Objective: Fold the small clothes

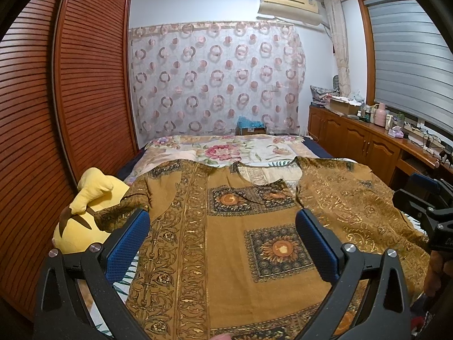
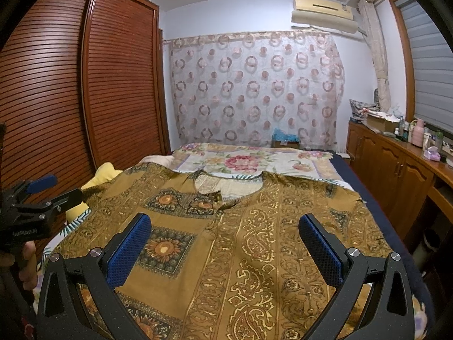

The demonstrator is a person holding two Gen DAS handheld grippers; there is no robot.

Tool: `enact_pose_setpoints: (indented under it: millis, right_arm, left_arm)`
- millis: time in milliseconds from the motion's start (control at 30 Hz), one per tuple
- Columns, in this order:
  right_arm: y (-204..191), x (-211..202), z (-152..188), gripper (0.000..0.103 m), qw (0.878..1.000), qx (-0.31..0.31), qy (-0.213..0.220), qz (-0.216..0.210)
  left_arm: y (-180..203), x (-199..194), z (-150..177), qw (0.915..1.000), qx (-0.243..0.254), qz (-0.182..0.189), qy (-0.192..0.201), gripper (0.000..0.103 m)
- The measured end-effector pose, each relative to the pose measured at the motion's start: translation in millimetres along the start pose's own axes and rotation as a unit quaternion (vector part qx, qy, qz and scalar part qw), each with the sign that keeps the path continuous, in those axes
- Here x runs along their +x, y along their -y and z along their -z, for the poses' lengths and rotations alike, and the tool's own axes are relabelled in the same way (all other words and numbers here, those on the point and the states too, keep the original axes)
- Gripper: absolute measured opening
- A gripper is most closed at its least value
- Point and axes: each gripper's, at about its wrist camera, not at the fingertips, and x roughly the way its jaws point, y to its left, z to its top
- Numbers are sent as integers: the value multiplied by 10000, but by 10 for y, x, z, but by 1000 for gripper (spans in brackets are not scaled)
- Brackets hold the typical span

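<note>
— Nearest to us, our left gripper (image 1: 222, 223), black with blue textured pads, has its two fingers spread wide and grips nothing; under the gap lies the mustard-brown short-sleeved top printed with gold scrollwork and sunflower squares (image 1: 226, 243).

— Same on our side: our right gripper (image 2: 225, 229) is spread apart too, hovering above the cloth with nothing between its pads. We cannot tell whether either touches the fabric.

— The top is laid out flat on the bed with the floral bedspread (image 1: 226, 150), hem toward us, neckline away, both sleeves out to the sides.

— In the right wrist view we see the left gripper at the left edge, with the person's hand (image 2: 27, 266) on its handle.

— And in the left wrist view the right gripper shows at the right edge, near the top's right side.

— Just beside the left sleeve we see a yellow plush toy with brown-tipped ears (image 1: 85, 215), partly tucked under the cloth.

— To our left stands the reddish-brown louvred wooden wardrobe (image 1: 85, 85). Along the right runs a wooden cabinet with a cluttered top (image 2: 396, 164).

— Past the bed's far end hangs a sheer curtain patterned with pink rings (image 1: 215, 76), and above it on the wall a cream air conditioner (image 1: 291, 2).
</note>
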Motion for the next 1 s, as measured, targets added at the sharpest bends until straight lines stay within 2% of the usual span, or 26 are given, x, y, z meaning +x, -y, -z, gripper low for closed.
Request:
enact_pose_setpoints:
  millis: [200,500,700,833,1000]
  right_arm:
    - [-54,231,-15,103,9995,-136,-206,-191]
    - [-153,476,-104,103,9974,-377,-430,-438]
    - [-206,626,-136,103,9954,-519,-539,-597]
    - [-190,763,-180,103,9934,-608,-664,-704]
    - [-184,928,-253,103,9907,-751,-820,-786]
  left_arm:
    - [-261,243,76,9997,36,-78,-232,103]
    - [-591,406,109,9986,-8,-327,-423,103]
    - [-820,628,143,9971,-65,-284,-708,103]
    - [-1010,797,132,9960,-165,-105,-870,103]
    - [-1255,1022,136,9937,-183,-197,-1087,102]
